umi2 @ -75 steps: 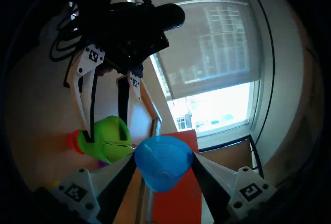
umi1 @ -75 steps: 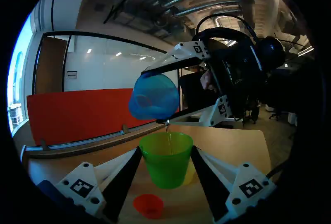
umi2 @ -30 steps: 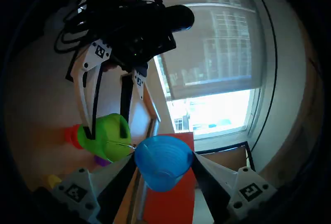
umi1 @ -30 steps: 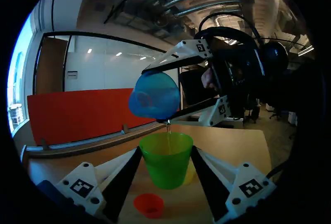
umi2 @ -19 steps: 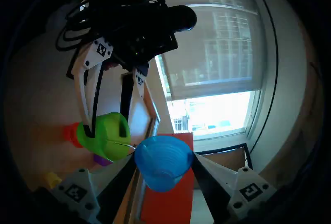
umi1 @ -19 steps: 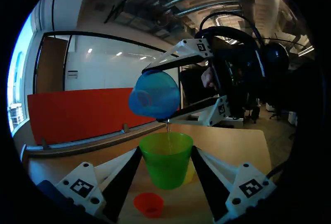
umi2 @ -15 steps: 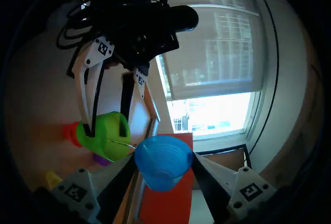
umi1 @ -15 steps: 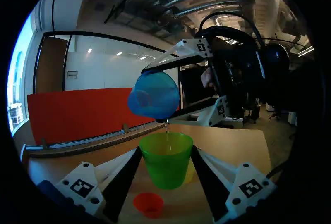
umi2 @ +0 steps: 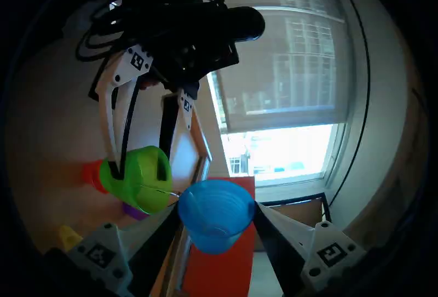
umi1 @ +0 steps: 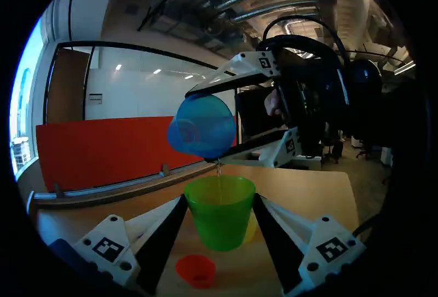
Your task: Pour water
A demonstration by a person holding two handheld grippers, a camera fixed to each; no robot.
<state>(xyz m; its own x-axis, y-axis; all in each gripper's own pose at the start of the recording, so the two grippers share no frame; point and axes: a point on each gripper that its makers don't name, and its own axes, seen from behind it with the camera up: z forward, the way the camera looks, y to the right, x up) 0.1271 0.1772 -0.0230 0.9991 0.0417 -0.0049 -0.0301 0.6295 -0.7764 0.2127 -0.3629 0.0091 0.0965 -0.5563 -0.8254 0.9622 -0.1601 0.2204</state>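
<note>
The left gripper (umi1: 220, 201) has its fingers (umi1: 164, 234) spread just wide enough to take the green cup (umi1: 220, 215), and both press on the cup's sides. In the left gripper view the green cup stands upright, long axis vertical, mouth facing up. Whether its base touches the wooden counter (umi1: 312, 187) I cannot tell.

The right gripper (umi2: 216, 206) pinches the blue cup (umi2: 216, 223) between its fingers (umi2: 276, 242), one on each side of the wall just below the rim. In the left gripper view this gripper sits higher and farther off, rolled so that one finger lies above the blue cup and the other below it. The blue cup is tipped far over, its long axis near level, its base turned toward the camera and to the left. Its lowest edge hangs just above the green cup's mouth without touching it. A thin stream of water (umi1: 219, 170) falls from that edge into the green cup.

A small orange cup (umi1: 195, 270) sits on the counter near the green cup, on the camera's side. Something yellow (umi1: 251, 230) shows just behind the green cup's right edge. A red panel (umi1: 109, 152) runs along the counter's far side.
</note>
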